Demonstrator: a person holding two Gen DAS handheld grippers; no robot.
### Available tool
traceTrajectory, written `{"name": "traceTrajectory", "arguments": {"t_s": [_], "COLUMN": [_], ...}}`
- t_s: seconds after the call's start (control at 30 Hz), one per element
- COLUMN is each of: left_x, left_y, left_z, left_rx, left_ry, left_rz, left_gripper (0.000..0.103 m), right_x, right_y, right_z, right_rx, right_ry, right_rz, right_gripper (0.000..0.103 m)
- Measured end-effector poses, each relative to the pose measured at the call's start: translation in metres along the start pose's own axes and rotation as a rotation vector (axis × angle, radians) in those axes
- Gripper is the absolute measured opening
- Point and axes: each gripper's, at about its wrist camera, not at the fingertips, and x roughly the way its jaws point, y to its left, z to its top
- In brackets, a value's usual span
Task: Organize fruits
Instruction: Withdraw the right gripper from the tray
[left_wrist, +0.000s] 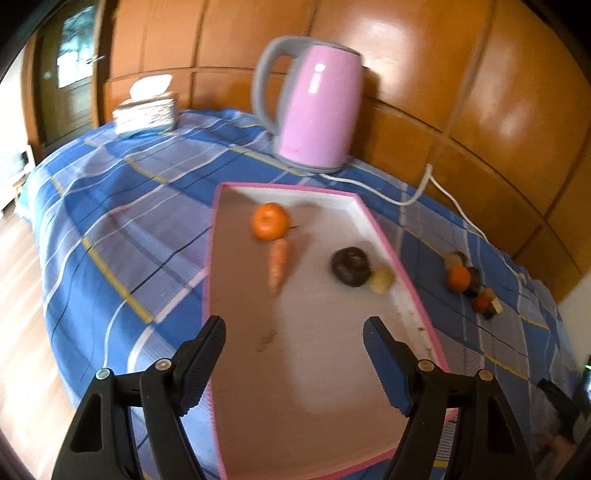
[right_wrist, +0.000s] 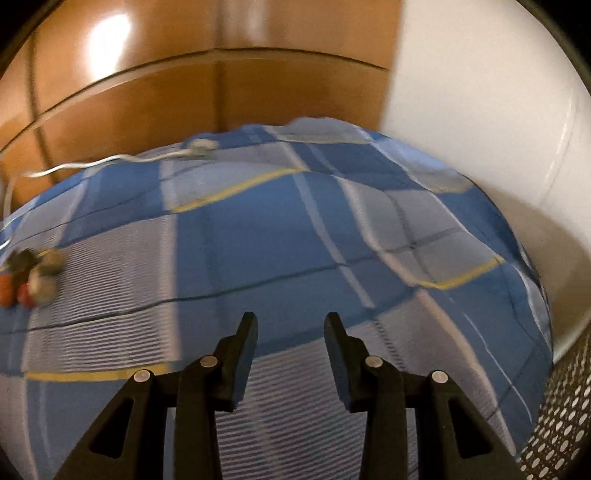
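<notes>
Left wrist: 1 tangerine (left_wrist: 269, 221), 1 carrot (left_wrist: 278, 263)

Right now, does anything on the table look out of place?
Yes. A small pile of fruit sits loose on the tablecloth, right of the pink-rimmed tray, which already holds an orange and carrot.

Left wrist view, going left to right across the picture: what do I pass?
Tissue box → orange in the pink tray → dark fruit → loose fruit pile on the cloth.
</notes>
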Motion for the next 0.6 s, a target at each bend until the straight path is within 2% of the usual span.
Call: {"name": "traceTrajectory", "arguments": {"t_s": [0.03, 0.17, 0.43, 0.6], "left_x": [0.002, 0.007, 0.029, 0.049], "left_y": [-0.006, -0.036, -0.1, -0.127], "left_z": [0.002, 0.01, 0.032, 0.044], "left_rx": [0.019, 0.101, 0.223, 0.266], "left_ry": [0.004, 0.013, 0.056, 0.093], "left_rz": [-0.014, -0.071, -0.168, -0.211], "left_gripper": [0.077, 0.077, 0.077, 0.066], "right_x": [0.004, 0.01, 0.013, 0.013], "right_y": [-0.005, -0.015, -0.013, -0.01], "right_z": [-0.001, -0.005, -0.007, -0.007], "right_rx": [0.014, 0.059, 0.057, 0.051], "right_ry": [0.007, -0.007, -0.015, -0.018], "right_rz": [-0.014, -0.038, -0.031, -0.035], "right_gripper": [0.038, 0.056, 0.061, 0.062]}}
